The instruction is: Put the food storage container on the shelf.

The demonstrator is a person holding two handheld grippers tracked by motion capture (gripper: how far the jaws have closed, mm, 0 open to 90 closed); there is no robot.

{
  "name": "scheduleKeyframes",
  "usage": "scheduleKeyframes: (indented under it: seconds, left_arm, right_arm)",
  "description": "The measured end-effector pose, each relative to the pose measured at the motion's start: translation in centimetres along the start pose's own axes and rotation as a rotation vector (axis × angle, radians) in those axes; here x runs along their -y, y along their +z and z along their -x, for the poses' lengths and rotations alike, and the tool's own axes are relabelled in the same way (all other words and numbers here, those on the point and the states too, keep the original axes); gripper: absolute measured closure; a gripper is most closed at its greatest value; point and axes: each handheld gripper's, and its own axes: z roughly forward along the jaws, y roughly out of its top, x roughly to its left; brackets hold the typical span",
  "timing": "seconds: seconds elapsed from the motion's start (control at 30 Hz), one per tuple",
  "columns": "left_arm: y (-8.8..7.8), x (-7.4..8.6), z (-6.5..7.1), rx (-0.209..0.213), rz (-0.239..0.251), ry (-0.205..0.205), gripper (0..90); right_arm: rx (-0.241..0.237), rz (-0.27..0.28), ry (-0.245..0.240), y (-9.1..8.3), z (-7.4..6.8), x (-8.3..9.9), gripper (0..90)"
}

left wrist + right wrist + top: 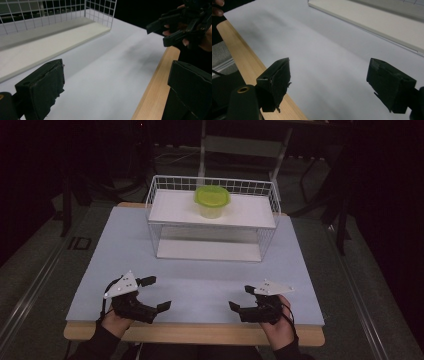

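A round tub with a lime-green lid (212,200) stands on the top shelf of a white wire rack (165,187) at the far side of the table. My left gripper (157,293) hovers open near the front left edge, nothing between its jaws; the same gripper (116,85) looks along the mat toward the rack's lower board (50,42). My right gripper (240,297) is open and empty at the front right, its tips pointing left. Along its own jaws, my right gripper (332,80) faces bare mat. The right gripper (175,27) also appears across from the left one.
A pale blue-grey mat (200,280) covers the table, with a wooden strip (200,334) along the front edge. The rack's lower board (207,250) is bare. Dark floor and chair legs (340,205) surround the table.
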Motion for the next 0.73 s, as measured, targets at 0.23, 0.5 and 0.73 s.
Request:
scheduleKeyframes:
  seconds: [0.23,0.5,0.73]
  left_arm:
    - [0.5,0.5,0.4,0.010,-0.030,0.011,1.8]
    - [0.7,0.7,0.4,0.010,-0.038,0.011,1.8]
    - [0.7,0.8,0.1,0.000,-0.037,-0.005,1.8]
  right_arm:
    - [0.010,-0.022,0.000,-0.1,0.1,0.9,19.0]
    - [0.024,-0.027,0.016,0.0,0.7,1.2,19.0]
    - [0.032,-0.039,0.019,0.2,1.0,1.3,19.1]
